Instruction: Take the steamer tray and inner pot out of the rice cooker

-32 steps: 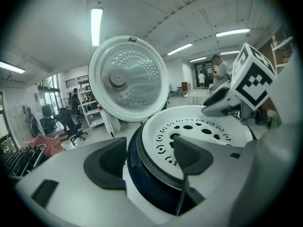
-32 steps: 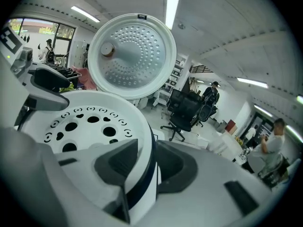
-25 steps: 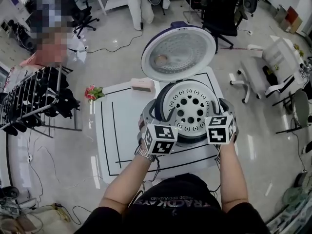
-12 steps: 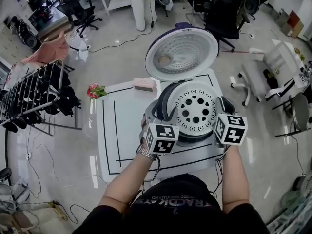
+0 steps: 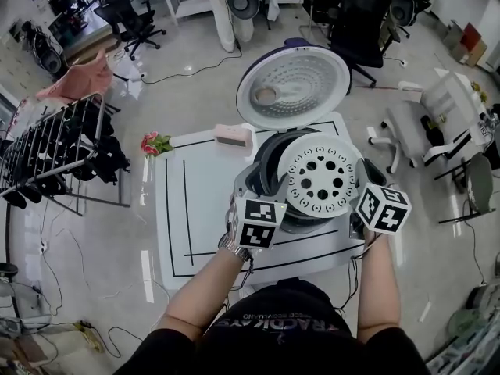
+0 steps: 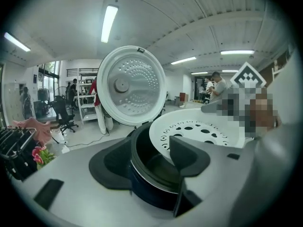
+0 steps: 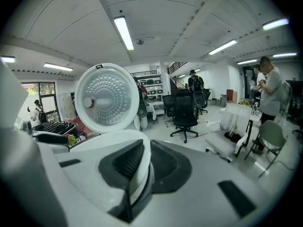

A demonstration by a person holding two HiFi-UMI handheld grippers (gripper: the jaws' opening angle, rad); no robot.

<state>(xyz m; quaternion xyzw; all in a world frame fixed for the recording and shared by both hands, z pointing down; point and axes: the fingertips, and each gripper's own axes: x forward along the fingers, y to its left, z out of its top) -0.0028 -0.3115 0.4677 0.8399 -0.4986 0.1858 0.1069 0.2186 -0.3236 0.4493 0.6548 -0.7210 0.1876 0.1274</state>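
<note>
Raise the steamer tray (image 5: 320,180) level in the right gripper (image 7: 141,174), its jaws just closing to pinch the rim, while the left gripper (image 6: 154,162), open but just closing astride the rice cooker (image 6: 142,193) rim, braces it.

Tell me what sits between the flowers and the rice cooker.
A small pink box lies between the flowers and the rice cooker, close to its open lid; the head view shows it.

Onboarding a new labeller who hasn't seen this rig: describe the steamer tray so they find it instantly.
On the white table with black lines stands an open white-and-dark rice cooker. Tilted over its mouth is the white round plastic steamer tray. Unlike the upright dimpled silver-white lid behind it, the tray is punched through with round holes.
</note>
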